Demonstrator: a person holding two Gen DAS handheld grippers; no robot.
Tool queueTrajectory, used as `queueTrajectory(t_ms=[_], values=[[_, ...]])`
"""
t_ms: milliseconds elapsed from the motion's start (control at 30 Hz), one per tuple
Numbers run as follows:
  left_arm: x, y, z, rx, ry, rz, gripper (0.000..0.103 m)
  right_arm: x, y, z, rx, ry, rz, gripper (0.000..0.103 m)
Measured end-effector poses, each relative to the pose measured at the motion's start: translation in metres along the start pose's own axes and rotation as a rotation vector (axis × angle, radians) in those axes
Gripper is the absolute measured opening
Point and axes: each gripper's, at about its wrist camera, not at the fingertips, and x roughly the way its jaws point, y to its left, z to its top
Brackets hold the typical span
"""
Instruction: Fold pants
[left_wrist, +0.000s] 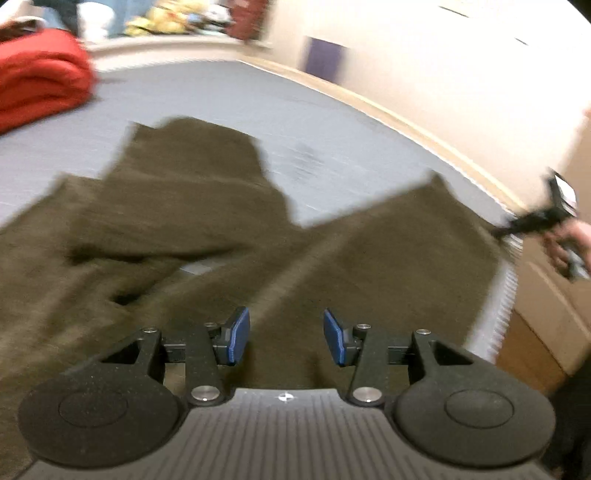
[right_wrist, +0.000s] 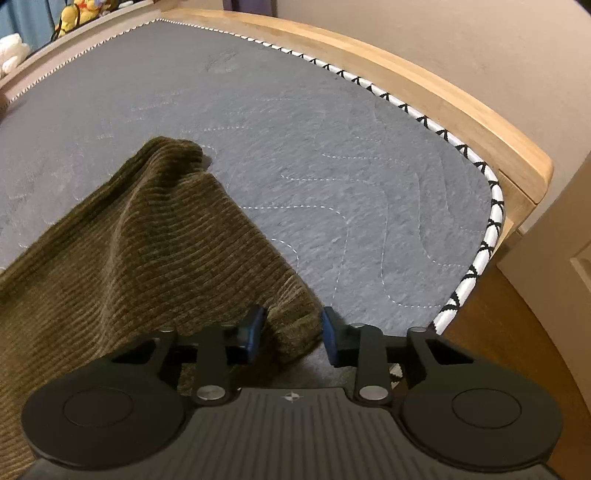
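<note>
1. Your left tool (left_wrist: 286, 338) stood spread, with nothing between its blue pads, hovering over the olive corduroy pants (left_wrist: 177, 221).
2. Your right tool (right_wrist: 293, 338) was also spread; a corner of the pants (right_wrist: 140, 236) sat between its fingers, but whether a pad touched the cloth could not be told.
3. The pants lay rumpled on the grey mattress (right_wrist: 332, 155), toward its near side, with one part lapped over another on the left and a separate part running right toward the mattress edge.
4. Risk, as judged: closing the right tool on so shallow a corner could let the cloth slip out on the lift.
5. Risk, as judged: the overlapped layers on the left could be caught together, so the fold would set crooked.
6. Risk, as judged: the right part lay near the mattress edge and could slide off if dragged.
7. Surroundings: a red folded blanket (left_wrist: 40, 74) sat far left, well apart from the pants; a wooden bed frame (right_wrist: 461, 110) bordered the far and right sides. Nothing obstructed the far mattress.
8. The left view was blurred; fine detail was unreadable.
</note>
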Motion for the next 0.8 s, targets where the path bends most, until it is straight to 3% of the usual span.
queueTrajectory(t_ms=[100, 233, 367, 400, 533, 567, 633, 733, 800], values=[[0.009, -0.033, -0.016, 0.146, 0.063, -0.109, 0.05, -0.005, -0.005, 0.003, 0.035, -0.009, -0.009, 0.024], [0.019, -0.066, -0.039, 0.327, 0.141, -0.219, 0.063, -0.023, -0.026, 0.011, 0.208, -0.024, -0.055, 0.022], [0.033, -0.076, -0.059, 0.447, 0.215, -0.188, 0.061, -0.011, -0.016, 0.003, 0.138, 0.036, -0.111, 0.025], [0.033, -0.077, -0.06, 0.463, 0.206, -0.18, 0.056, -0.008, -0.013, 0.002, 0.109, 0.044, -0.124, 0.029], [0.029, -0.066, -0.049, 0.41, 0.218, -0.166, 0.01, -0.01, -0.009, 0.001, 0.08, 0.021, -0.15, 0.034], [0.027, -0.064, -0.046, 0.4, 0.221, -0.181, 0.009, -0.012, -0.011, 0.001, 0.091, 0.02, -0.139, 0.033], [0.019, -0.071, -0.048, 0.45, 0.212, -0.204, 0.007, -0.013, -0.012, 0.002, 0.096, 0.019, -0.122, 0.022], [0.012, -0.089, -0.057, 0.519, 0.218, -0.265, 0.007, -0.023, -0.02, 0.009, 0.166, -0.028, -0.139, 0.02], [0.018, -0.094, -0.064, 0.542, 0.241, -0.251, 0.008, -0.023, -0.02, 0.011, 0.172, -0.038, -0.177, 0.02]])
